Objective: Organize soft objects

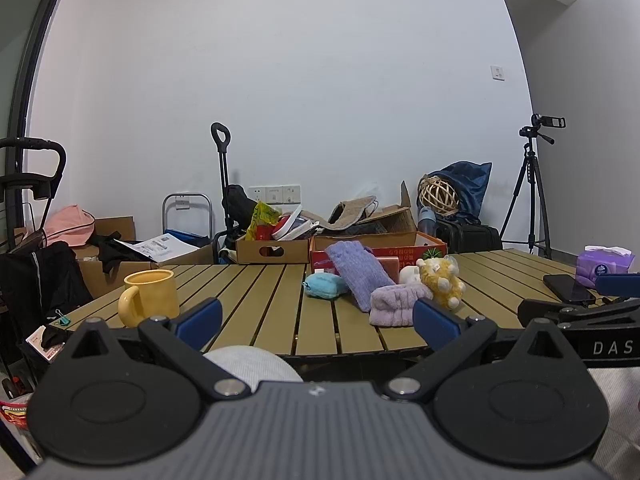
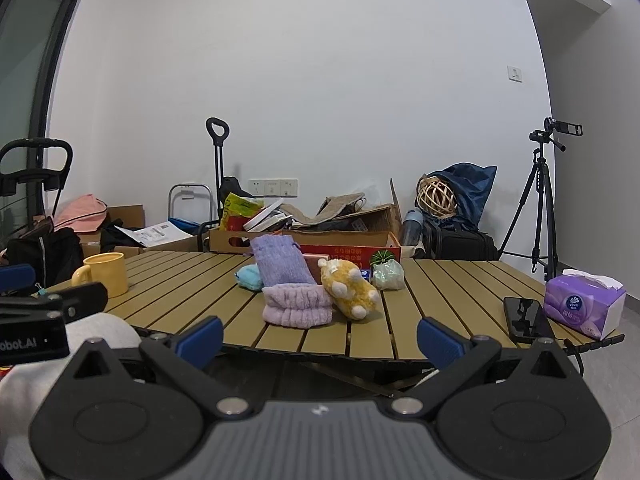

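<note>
The slatted table (image 2: 440, 280) is stretching out ahead of both claws, its near edge lying just beyond the fingertips and its far edge butting against a red box (image 2: 348, 250) that is partly hidden behind the soft things. Bare slats are lying open to the left and right of the pile, giving room on either side. The left claw (image 1: 316, 320) is hanging spread wide with nothing between its blue pads (image 1: 200, 318), short of the table edge. The right claw (image 2: 318, 338) is likewise spread and empty, level with the near edge.

Straight ahead of the right claw a purple knitted pouch (image 2: 282, 262) is lying with its long axis running away toward the box. A lilac towel band (image 2: 298, 304) is sitting in front of it, lying crosswise, touching a yellow plush toy (image 2: 350, 286) that is lying on its back, feet toward the claw. A blue sponge (image 2: 250, 277) is peeking out left of the pouch, half hidden. A pale green bundle (image 2: 388, 275) beyond the toy is hard to make out.

Far left a yellow mug (image 2: 106, 274) is standing; far right a phone (image 2: 526, 318) and tissue pack (image 2: 584, 306) are sitting near the table's edge.
</note>
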Motion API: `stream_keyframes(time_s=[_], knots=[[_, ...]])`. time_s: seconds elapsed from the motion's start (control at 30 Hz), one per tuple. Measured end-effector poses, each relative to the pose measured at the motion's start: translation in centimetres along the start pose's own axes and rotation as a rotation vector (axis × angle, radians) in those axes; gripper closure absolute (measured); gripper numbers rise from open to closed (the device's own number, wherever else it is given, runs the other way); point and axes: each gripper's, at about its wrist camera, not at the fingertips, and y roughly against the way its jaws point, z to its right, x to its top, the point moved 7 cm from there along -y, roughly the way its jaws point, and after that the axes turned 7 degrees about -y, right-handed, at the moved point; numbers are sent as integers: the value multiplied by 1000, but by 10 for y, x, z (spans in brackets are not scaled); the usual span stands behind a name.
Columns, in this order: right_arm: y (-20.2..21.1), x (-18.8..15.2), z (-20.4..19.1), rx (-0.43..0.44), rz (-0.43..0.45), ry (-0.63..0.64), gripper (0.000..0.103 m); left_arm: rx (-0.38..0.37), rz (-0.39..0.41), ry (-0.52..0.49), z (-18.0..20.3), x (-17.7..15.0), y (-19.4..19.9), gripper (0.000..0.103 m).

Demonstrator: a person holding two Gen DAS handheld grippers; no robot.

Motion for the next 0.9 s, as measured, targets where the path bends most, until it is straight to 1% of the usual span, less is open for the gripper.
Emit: stream_keyframes(time_s=[0.9], knots=[[0,0,2,-3,1,-5,0,0,0,3,0,-2,0,0]])
